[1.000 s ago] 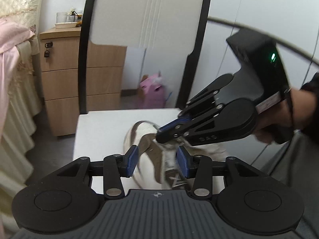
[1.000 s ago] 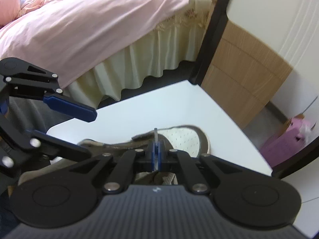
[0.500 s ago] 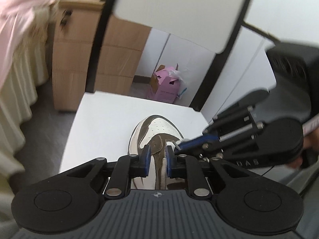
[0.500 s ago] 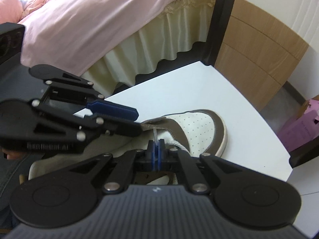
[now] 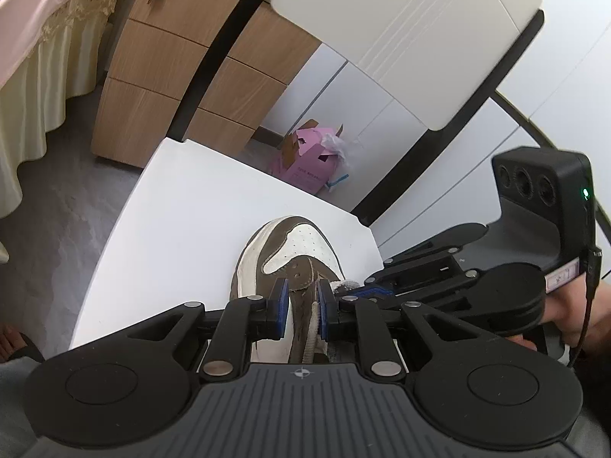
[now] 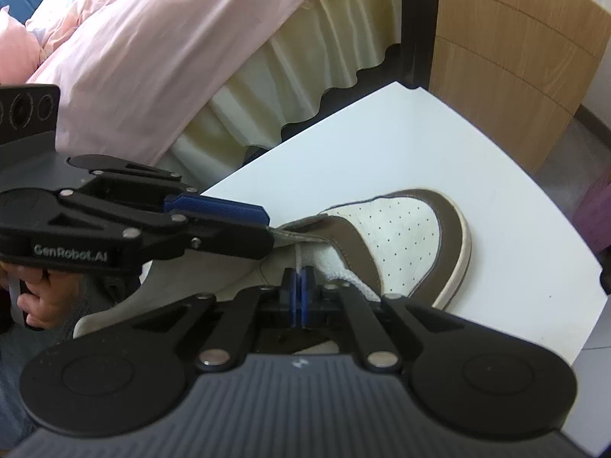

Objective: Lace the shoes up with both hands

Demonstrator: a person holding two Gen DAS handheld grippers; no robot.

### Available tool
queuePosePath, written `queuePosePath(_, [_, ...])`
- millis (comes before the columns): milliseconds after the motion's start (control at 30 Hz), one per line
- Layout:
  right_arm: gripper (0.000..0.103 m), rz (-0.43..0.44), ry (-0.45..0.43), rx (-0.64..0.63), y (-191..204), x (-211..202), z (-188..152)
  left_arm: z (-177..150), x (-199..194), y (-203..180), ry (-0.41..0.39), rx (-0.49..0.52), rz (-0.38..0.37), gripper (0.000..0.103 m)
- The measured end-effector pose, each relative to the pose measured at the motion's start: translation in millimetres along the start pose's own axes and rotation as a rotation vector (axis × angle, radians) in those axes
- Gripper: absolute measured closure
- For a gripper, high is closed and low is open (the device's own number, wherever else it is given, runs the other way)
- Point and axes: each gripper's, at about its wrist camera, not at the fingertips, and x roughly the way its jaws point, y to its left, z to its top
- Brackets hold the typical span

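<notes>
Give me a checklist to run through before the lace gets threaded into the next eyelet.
1. Right claw shut on the lace tip: ok.
2. Left claw straddling the brown eyelet flap, blue pads apart: ok; firm hold: cannot tell.
3. Shoe resting flat on the white table: ok.
4. Lace tip lined up with an eyelet: cannot tell, hole hidden.
5. Claws clear of each other: cannot tell, very close.

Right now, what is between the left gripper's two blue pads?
In the left wrist view, the left gripper straddles the shoe's brown eyelet flap and a lace.
</notes>
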Motion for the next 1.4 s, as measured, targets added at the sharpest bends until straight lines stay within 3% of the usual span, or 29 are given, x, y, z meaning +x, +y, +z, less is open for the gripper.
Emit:
queuePosePath(200, [0.101, -0.002, 0.018, -0.001, 0, 9, 5, -2, 2, -8, 0.002, 0.066, 0.019, 0.085])
queuePosePath(433, [0.101, -0.03, -0.014, -0.027, 4, 5, 0, -30, -1, -55, -0.005, 0.505, 0.165, 0.085])
queuePosePath(500, [0.1, -0.048, -0.025, -0.041, 8, 4, -2, -38, 1, -62, 0.003, 0.591, 0.19, 0.085])
queuePosePath(1100, [0.1, -0.25, -0.116, -0.207, 40, 3, -7, -30, 5, -55, 0.052, 0.617, 0.172, 0.085])
queuePosePath(1233, [0.1, -0.26, -0.135, -0.184, 37, 7, -7, -24, 9, -45, 0.037, 0.527, 0.165, 0.085])
queuePosePath(1400, [0.1, -0.26, -0.147, -0.129, 32, 11, -8, -29, 13, -46, 0.039, 0.586, 0.154, 0.085])
